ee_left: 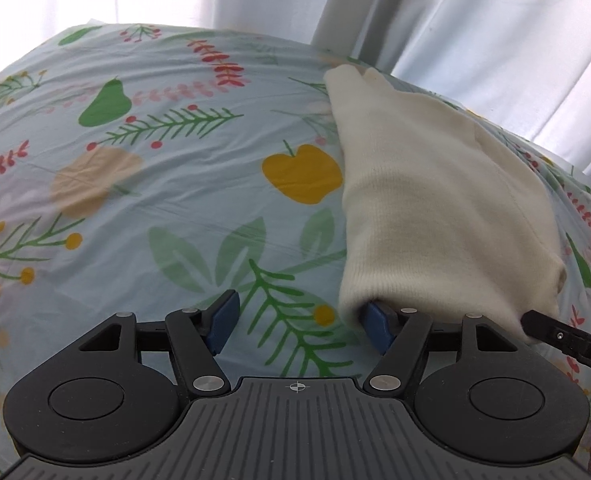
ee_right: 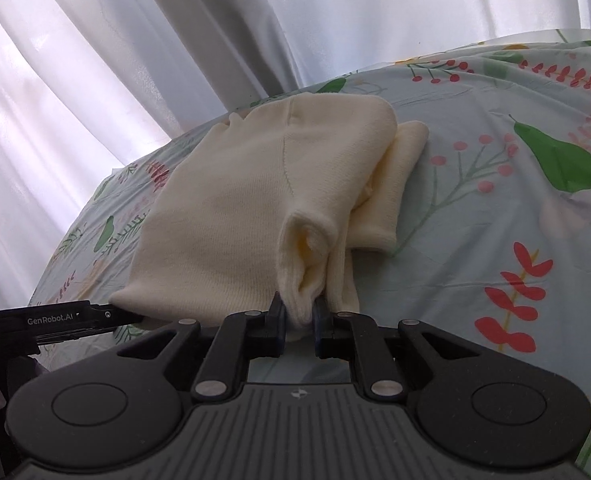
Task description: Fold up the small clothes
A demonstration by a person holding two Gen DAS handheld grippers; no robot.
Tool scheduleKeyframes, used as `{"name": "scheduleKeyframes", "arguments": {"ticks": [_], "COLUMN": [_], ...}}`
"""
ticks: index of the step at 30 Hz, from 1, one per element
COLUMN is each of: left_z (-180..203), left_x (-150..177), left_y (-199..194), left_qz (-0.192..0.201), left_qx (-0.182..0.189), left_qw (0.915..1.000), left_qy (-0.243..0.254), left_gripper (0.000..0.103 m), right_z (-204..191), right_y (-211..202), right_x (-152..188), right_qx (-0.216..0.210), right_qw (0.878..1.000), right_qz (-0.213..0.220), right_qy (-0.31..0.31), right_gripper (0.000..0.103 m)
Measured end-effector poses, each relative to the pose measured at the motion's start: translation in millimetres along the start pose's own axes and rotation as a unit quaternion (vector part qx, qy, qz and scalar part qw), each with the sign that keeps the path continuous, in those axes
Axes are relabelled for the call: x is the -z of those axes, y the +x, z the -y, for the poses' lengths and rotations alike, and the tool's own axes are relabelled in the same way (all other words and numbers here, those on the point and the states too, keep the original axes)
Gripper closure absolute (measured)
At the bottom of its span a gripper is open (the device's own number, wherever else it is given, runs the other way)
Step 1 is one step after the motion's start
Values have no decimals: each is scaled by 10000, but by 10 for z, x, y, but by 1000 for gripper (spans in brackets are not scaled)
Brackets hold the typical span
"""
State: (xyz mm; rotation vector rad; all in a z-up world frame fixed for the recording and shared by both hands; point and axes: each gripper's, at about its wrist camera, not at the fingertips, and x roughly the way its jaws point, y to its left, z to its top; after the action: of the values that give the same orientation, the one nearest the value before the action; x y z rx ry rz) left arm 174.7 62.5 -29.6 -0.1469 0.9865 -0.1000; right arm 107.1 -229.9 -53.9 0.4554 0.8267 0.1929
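- The right claw is pinching a bunched near edge of the cream knit garment, its jaws pressing the fabric between them.
- The left claw is standing spread; its right finger is tucking under the garment's near hem, while the other finger is sitting over bare bed sheet, with nothing gripped between them.
- In the right wrist view, the left claw's dark finger is reaching in at the garment's near left corner.
- The garment is lying folded on the bed, with a second layer sticking out on its right side in the right wrist view, and running away from both claws toward the far edge of the bed.
- To the garment's left in the left wrist view, a wide stretch of floral sheet is lying open.
- Beyond the bed's far edge, white curtains are hanging close behind the garment's far end.
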Motion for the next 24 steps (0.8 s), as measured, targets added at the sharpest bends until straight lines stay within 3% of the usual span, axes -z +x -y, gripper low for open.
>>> {"name": "scheduleKeyframes", "arguments": {"ticks": [4, 5, 7, 9, 12, 15, 18, 20, 22, 24], "left_z": [9, 5, -11, -5, 91, 254, 407, 484, 450, 370], "left_x": [76, 91, 97, 41, -151, -358, -486, -517, -494, -493], "left_y": [-144, -185, -309, -388, -323, -185, 13, 226, 375, 402], "left_qz": [80, 121, 339, 508, 533, 647, 713, 497, 370, 332], "left_qx": [-288, -432, -757, -718, -343, -29, 76, -68, -66, 79], "left_qw": [9994, 9987, 9959, 9950, 9958, 9954, 9948, 9952, 9958, 9971], "left_qy": [174, 222, 349, 476, 666, 705, 723, 839, 833, 674], "left_gripper": [31, 33, 33, 33, 31, 31, 31, 30, 20, 17], "right_z": [110, 103, 106, 103, -87, -384, -658, -741, -736, -651], "right_y": [-155, -200, -326, -455, -553, -413, -136, 54, 288, 346], "right_x": [-9, 12, 53, 46, -58, -262, -414, -440, -392, -296], "right_qx": [-7, 173, 466, 520, 445, 372, 502, 722, 1335, 1560], "right_qw": [10000, 9998, 9988, 9980, 9950, 9911, 9866, 9812, 9698, 9593], "right_qz": [12, 16, 91, 299, 678, 813, 709, 629, 398, 574], "right_qy": [84, -15, -122, -214, -583, -990, -1383, -1678, -2003, -2283], "right_gripper": [90, 76, 61, 61, 61, 62, 69, 79, 85, 87]}}
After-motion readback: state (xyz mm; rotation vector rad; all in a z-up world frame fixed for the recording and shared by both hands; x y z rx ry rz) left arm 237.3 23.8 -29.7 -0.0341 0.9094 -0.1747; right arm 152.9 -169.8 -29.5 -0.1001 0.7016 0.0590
